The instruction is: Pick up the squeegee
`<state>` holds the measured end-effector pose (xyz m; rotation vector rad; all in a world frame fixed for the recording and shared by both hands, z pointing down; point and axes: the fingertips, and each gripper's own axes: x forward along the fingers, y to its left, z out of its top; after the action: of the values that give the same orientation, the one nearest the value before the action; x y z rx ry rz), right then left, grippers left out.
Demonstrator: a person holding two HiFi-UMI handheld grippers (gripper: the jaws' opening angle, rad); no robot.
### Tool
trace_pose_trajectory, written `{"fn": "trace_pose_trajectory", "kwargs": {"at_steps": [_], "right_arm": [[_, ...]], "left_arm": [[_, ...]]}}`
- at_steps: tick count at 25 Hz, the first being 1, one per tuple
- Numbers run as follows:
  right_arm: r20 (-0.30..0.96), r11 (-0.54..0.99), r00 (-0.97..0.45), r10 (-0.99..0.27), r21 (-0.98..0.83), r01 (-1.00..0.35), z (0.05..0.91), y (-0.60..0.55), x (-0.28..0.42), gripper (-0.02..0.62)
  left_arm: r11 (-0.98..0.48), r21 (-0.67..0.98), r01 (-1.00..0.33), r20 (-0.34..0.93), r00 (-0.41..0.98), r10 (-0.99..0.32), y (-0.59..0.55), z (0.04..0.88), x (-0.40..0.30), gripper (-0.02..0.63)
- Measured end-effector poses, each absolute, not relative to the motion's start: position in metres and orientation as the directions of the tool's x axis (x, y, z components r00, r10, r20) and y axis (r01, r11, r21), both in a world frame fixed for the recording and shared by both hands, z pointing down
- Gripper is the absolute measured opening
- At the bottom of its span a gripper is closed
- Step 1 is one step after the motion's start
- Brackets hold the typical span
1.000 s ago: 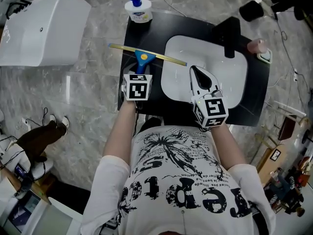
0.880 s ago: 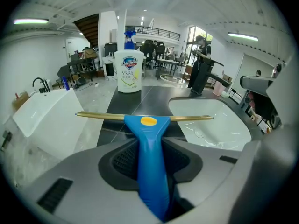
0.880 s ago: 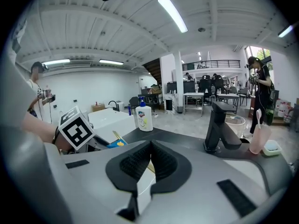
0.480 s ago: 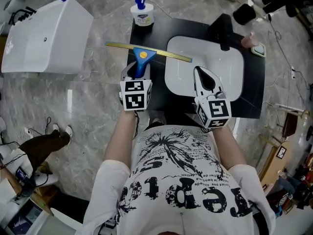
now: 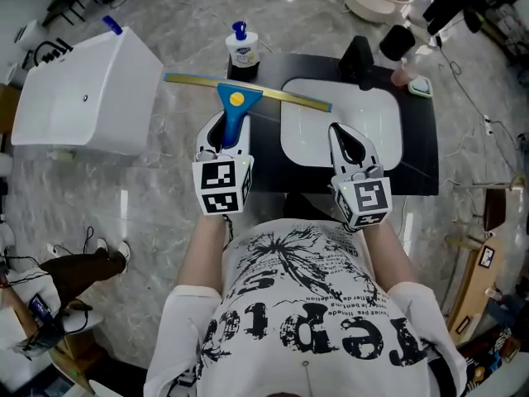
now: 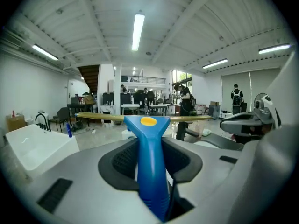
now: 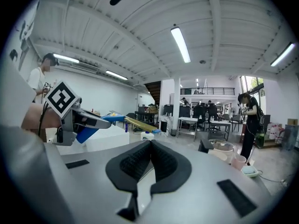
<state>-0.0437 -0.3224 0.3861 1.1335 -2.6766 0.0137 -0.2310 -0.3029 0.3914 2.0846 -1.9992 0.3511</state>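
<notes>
The squeegee (image 5: 235, 106) has a blue handle with a yellow dot and a long brass-coloured blade across the top. My left gripper (image 5: 225, 133) is shut on its handle and holds it up off the table. In the left gripper view the blue handle of the squeegee (image 6: 150, 157) runs up between the black pads, with the blade level in front of the room. My right gripper (image 5: 343, 134) hangs over the white board with its jaws together and nothing in them. The right gripper view shows the pads (image 7: 164, 161) meeting, and the held squeegee (image 7: 135, 123) off to the left.
A black table (image 5: 421, 151) carries a white board (image 5: 388, 114). A soap bottle (image 5: 240, 50) with a blue pump stands at its far left corner, a black object (image 5: 357, 59) at the far edge. A white sink unit (image 5: 83, 98) sits left on the marble floor.
My left gripper has lifted the squeegee off the black table and carried it up and away from the body. The right gripper has risen too, still with nothing in it.
</notes>
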Motion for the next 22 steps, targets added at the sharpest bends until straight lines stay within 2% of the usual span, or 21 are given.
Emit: {"fn": "trace_pose_trajectory", "kwargs": {"at_steps": [10, 22], "right_arm": [[0.031, 0.673, -0.674, -0.738, 0.117, -0.731, 0.323, -0.293, -0.034, 0.014], [-0.018, 0.676, -0.684, -0.73, 0.133, -0.725, 0.301, -0.281, -0.037, 0.012]], "left_arm": [[-0.083, -0.062, -0.995, 0.078, 0.078, -0.994, -0.271, 0.313, -0.225, 0.146], [-0.102, -0.087, -0.991, 0.028, 0.099, -0.995, -0.258, 0.294, -0.219, 0.146]]}}
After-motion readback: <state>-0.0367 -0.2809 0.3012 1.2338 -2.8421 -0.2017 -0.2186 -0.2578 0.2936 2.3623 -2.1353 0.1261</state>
